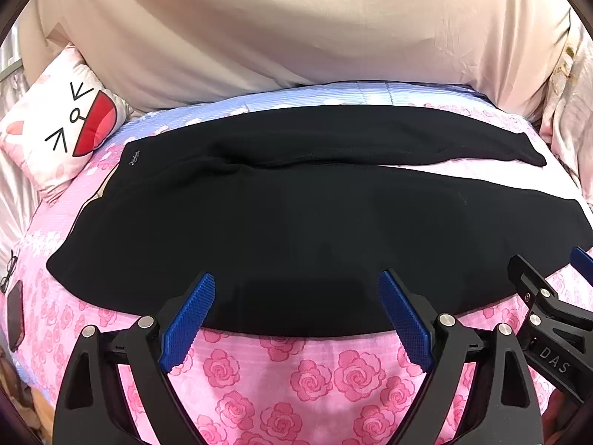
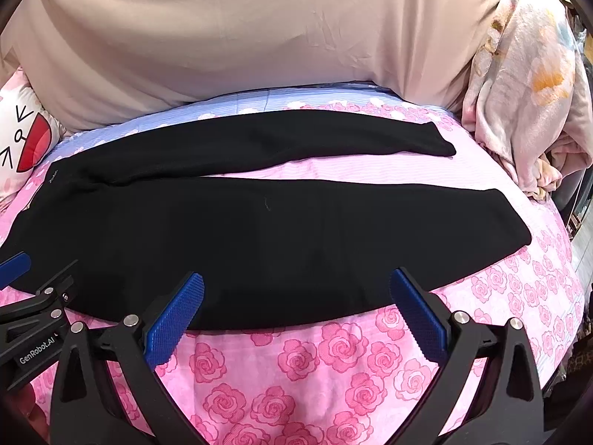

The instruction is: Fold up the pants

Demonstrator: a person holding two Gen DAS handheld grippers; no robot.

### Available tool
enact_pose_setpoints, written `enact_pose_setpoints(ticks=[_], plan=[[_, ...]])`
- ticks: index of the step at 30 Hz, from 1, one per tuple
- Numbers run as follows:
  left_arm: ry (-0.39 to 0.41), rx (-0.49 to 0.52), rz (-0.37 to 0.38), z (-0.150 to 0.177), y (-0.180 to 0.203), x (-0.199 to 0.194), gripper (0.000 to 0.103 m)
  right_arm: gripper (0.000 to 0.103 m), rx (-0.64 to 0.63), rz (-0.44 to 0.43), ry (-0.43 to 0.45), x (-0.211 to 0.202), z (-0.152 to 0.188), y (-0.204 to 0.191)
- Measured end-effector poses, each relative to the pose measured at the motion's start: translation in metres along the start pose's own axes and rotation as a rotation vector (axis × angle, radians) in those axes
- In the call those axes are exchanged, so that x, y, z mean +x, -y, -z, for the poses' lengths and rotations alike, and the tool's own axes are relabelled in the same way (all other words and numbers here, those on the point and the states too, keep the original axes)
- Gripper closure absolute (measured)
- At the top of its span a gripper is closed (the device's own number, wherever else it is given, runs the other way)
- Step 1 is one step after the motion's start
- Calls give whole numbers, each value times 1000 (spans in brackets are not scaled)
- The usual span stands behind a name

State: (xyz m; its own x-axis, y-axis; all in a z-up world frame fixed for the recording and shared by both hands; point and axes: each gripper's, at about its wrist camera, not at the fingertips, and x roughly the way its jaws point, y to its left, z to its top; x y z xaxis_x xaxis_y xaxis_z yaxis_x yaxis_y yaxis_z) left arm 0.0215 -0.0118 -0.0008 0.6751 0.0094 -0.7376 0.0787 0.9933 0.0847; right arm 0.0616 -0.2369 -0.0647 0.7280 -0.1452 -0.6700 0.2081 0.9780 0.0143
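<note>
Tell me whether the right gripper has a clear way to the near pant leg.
Probably yes: the right gripper hovers with open jaws at the near leg, nothing lying between them.

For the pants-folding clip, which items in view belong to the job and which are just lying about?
Belongs to the job:
- black knit pants spread flat
- left gripper, open
- right gripper, open

Lying about:
- white cartoon-face cushion
- crumpled floral blanket
- beige sheet
- black-framed glasses
</note>
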Motion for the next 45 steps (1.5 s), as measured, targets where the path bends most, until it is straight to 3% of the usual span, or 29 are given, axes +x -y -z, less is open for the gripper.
enact_pose_setpoints(ticks=[45], plan=[[12,-1,-8,3,4,-3,16,5,-8,5,14,-7,2,-5]])
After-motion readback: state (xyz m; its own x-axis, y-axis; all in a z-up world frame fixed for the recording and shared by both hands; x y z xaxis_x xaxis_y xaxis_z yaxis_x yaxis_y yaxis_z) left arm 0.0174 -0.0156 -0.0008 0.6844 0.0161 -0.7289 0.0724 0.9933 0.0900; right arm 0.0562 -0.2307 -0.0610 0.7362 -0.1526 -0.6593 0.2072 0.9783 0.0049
